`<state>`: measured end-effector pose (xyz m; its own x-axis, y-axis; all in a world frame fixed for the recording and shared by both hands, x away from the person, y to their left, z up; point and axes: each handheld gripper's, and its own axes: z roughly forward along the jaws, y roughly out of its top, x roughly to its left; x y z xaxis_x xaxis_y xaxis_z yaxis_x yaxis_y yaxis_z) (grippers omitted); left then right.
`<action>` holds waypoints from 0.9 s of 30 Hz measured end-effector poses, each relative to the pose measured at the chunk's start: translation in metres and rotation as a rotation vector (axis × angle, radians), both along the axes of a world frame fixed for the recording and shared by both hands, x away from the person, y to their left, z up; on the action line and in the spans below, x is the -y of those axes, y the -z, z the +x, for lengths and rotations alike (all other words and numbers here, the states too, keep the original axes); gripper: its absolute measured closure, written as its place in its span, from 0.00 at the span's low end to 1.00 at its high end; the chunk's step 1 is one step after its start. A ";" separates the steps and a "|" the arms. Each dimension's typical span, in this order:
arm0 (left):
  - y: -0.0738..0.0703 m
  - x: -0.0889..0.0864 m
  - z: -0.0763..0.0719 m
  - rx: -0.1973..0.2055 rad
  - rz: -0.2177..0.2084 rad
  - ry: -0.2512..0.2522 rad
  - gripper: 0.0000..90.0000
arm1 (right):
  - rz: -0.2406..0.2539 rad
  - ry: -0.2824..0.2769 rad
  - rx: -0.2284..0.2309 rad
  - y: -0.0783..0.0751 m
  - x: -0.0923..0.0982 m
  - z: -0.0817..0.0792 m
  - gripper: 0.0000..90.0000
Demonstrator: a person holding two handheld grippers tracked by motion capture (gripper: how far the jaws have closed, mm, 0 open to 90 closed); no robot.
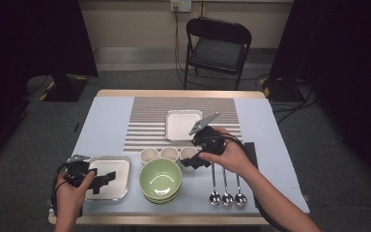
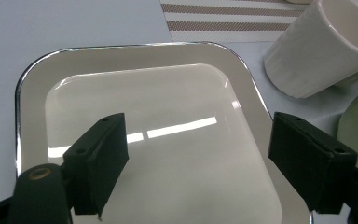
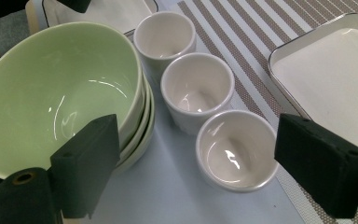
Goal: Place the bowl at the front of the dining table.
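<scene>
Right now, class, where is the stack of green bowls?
In the high view, the green bowls sit front-centre, between the square tray on their left and three spoons on their right, just before three cups.

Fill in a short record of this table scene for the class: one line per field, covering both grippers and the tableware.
left gripper: open, over the near square plate
right gripper: open, above the nearest white cup
cups: three in a row, all empty
green bowls: stacked, top one empty
far square plate: on the striped mat, empty
spoons: three side by side, right of the bowls
</scene>
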<state>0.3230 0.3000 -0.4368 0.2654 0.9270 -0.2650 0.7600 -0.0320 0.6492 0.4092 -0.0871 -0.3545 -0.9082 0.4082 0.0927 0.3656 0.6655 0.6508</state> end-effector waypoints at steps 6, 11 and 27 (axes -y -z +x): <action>0.002 -0.003 0.000 -0.003 -0.008 -0.005 0.22 | 0.002 -0.012 -0.002 0.000 -0.009 -0.002 0.15; 0.002 -0.003 0.000 -0.003 -0.005 -0.005 0.21 | 0.000 -0.025 0.000 0.000 -0.015 -0.003 0.15; 0.001 -0.005 -0.001 -0.002 -0.007 -0.013 0.22 | -0.021 -0.039 -0.007 0.006 -0.029 -0.004 0.15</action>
<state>0.3222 0.3045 -0.4377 0.2528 0.9286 -0.2715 0.7615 -0.0178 0.6480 0.4055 -0.0577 -0.3601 -0.9229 0.3741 0.0911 0.3435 0.6929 0.6339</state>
